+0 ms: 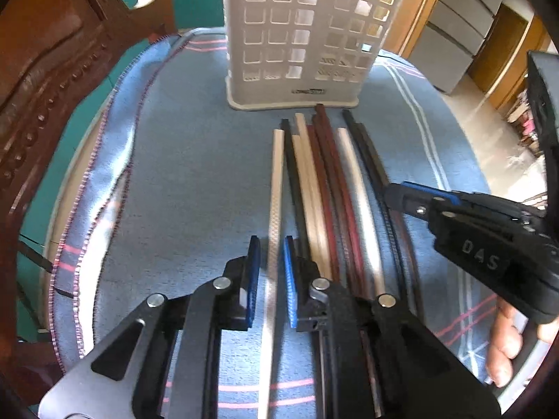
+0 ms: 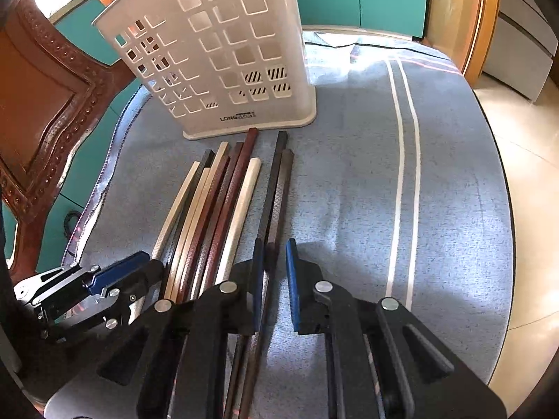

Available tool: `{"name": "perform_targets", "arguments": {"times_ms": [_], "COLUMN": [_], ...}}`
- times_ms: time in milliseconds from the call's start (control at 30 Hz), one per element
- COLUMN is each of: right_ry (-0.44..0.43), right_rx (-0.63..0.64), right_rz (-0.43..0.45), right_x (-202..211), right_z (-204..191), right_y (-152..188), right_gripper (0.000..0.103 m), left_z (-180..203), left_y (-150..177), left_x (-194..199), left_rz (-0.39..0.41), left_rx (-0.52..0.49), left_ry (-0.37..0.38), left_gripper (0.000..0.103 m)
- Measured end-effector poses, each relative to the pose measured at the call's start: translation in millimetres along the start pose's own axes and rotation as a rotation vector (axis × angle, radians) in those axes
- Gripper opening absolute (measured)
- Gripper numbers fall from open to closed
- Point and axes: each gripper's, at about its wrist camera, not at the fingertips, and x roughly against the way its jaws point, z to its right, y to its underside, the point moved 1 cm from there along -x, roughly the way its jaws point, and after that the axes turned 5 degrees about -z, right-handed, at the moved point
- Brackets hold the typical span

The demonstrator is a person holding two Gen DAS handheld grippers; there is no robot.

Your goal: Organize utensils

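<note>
No chopstick is seen in the holder (image 1: 293, 35); all lie on the cloth (image 1: 181, 174), the left gripper (image 1: 272, 279) clamped on a white chopstick (image 1: 276, 188), the right gripper (image 2: 274, 279) on a dark chopstick (image 2: 276, 192).

I see the table (image 1: 412, 132) filling the middle of both views, with the cloth (image 1: 181, 174) spread over it. The utensil holder (image 1: 297, 35) stands on the cloth at the upper centre of the left wrist frame. The chopsticks (image 1: 325, 181) lie side by side on the cloth just below its base, running down toward the bottom of the frame. My left gripper (image 1: 271, 279) sits at the lower centre, straddling the leftmost chopstick (image 1: 276, 188). My right gripper (image 1: 394, 195) comes in from the right edge onto the row's right side. A chair (image 1: 45, 104) stands beyond the table at the left.
</note>
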Motion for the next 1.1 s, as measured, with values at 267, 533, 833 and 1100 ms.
{"name": "perform_targets", "arguments": {"times_ms": [267,533,833,1100], "right_ry": [0.092,0.149,0.108,0.037], "right_rx": [0.062,0.091,-0.005,-0.024], "right_rz": [-0.007,0.022,-0.033,0.007], "right_x": [-5.5,-12.2,-1.8,10.6], "right_z": [-11.4,-23.4,14.1,32.7], "right_y": [5.1,5.8,-2.2,-14.5], "right_gripper": [0.013,0.014,0.006,0.006], "left_z": [13.9,-5.6,-24.7,-28.4], "left_y": [8.6,5.3,-0.2,-5.4], "left_x": [7.0,4.2,4.4,9.6], "left_rz": [0.014,0.013,0.014,0.044], "left_rx": [0.011,0.017,0.063,0.096], "left_ry": [-0.064,-0.060,-0.081,-0.058], "left_gripper": [0.024,0.024,0.025,0.030]}}
